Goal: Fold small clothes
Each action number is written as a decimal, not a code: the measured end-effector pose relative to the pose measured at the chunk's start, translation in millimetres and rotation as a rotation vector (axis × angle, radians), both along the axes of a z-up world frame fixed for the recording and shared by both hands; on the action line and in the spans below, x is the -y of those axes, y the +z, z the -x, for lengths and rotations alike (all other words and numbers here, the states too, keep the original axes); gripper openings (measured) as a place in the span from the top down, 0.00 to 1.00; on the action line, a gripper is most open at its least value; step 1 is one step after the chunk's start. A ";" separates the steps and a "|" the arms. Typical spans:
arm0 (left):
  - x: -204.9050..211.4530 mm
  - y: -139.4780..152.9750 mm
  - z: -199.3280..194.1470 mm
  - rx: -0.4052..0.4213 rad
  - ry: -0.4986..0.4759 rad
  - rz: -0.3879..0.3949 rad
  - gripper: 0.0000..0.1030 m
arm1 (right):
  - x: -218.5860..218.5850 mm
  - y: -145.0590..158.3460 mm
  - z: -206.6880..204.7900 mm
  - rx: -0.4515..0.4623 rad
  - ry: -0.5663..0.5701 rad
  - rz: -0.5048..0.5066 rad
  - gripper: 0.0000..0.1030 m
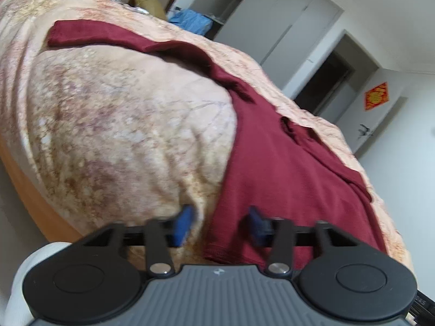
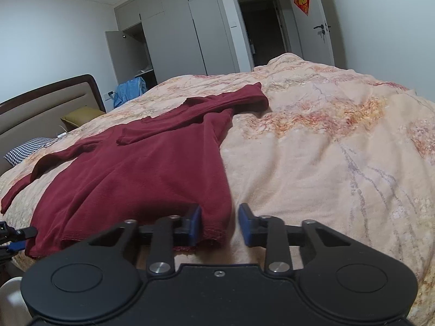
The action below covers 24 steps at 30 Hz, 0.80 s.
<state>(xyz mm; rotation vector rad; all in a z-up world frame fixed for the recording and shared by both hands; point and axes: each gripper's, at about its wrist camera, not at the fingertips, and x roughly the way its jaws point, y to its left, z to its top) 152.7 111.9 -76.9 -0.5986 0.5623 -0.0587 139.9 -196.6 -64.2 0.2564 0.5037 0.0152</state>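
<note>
Currently, a dark red long-sleeved sweater [image 2: 141,168] lies spread on a bed, on a peach, marble-patterned blanket [image 2: 326,149]. The knit looks soft and mostly flat, with shallow creases across the body. One sleeve is folded across the chest; the other sleeve trails out toward the headboard [image 2: 46,100].

Left claw [image 1: 220,225]: the blue pads stand apart with a moderate gap. The sweater's hem corner lies between them, nearer one pad; the picture is blurred, and neither pad is seen pressing on the cloth. In the right wrist view, the tip of this claw appears at the picture's left edge, beside the hem's other corner.

Right claw [image 2: 220,224]: the blue pads stand apart with a moderate gap. The hem corner lies between them, against the left-hand pad [image 2: 196,224]; the other pad rests over bare blanket, clear of the cloth.

Orientation: the hem faces both claws at the near edge of the bed. The long axis runs from the hem away toward the collar, angled slightly toward the wardrobe [image 2: 174,27].
</note>
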 end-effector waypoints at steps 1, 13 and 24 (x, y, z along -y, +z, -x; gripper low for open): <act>1.2 0.4 -0.3 0.005 -0.033 0.018 0.80 | 2.3 0.5 -0.2 -0.002 0.019 -0.028 0.91; 9.4 41.3 15.9 0.012 0.053 -0.045 0.96 | 5.3 31.3 30.0 0.032 0.093 -0.024 0.96; 9.7 67.7 64.4 0.032 0.049 -0.043 0.97 | 9.4 55.9 83.0 0.000 0.165 0.005 0.97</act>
